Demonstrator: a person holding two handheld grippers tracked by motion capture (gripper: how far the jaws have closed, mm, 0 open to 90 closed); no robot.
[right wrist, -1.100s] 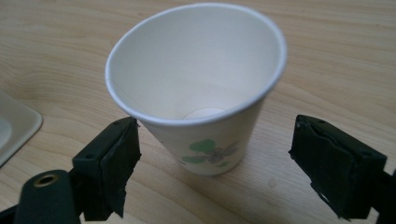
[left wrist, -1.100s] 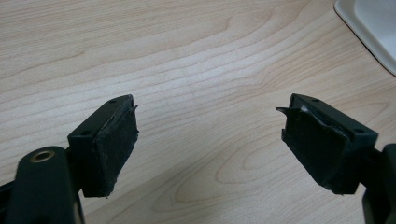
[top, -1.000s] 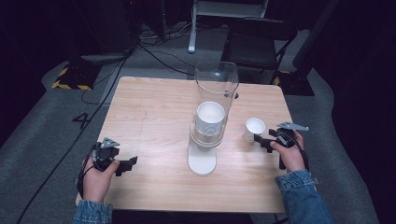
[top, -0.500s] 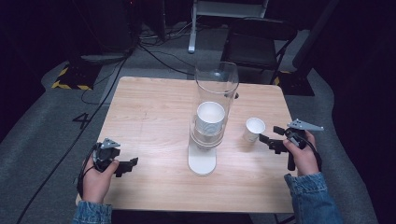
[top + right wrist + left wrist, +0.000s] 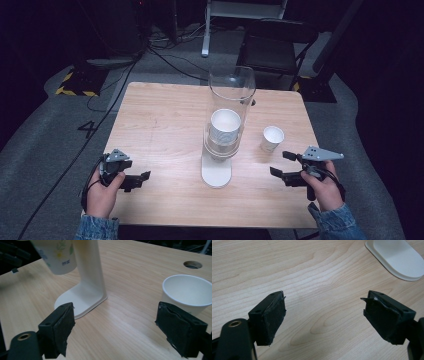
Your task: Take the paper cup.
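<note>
The worktop (image 5: 165, 120) carries a tall clear cup dispenser (image 5: 230, 107) at its middle, standing on a white foot (image 5: 216, 172) that runs toward the near edge, with a stack of cups (image 5: 225, 125) showing inside the tube. The loose paper cup (image 5: 272, 138) stands upright on the worktop toward the right edge, apart from the dispenser and roughly level with its tube.

The right tool (image 5: 281, 164) sits just nearer the near edge than this cup, its jaws apart and empty, pointing in toward the worktop's middle; in the right gripper view the cup (image 5: 191, 293) rises just beyond the right-hand jaw, off the line between the two. The left tool (image 5: 142, 177), also spread and empty, rests near the near-left corner, well apart from the cup with the dispenser foot between. The right tool is clearly the nearer; I judge it must swing toward the far edge to bracket the cup.
</note>
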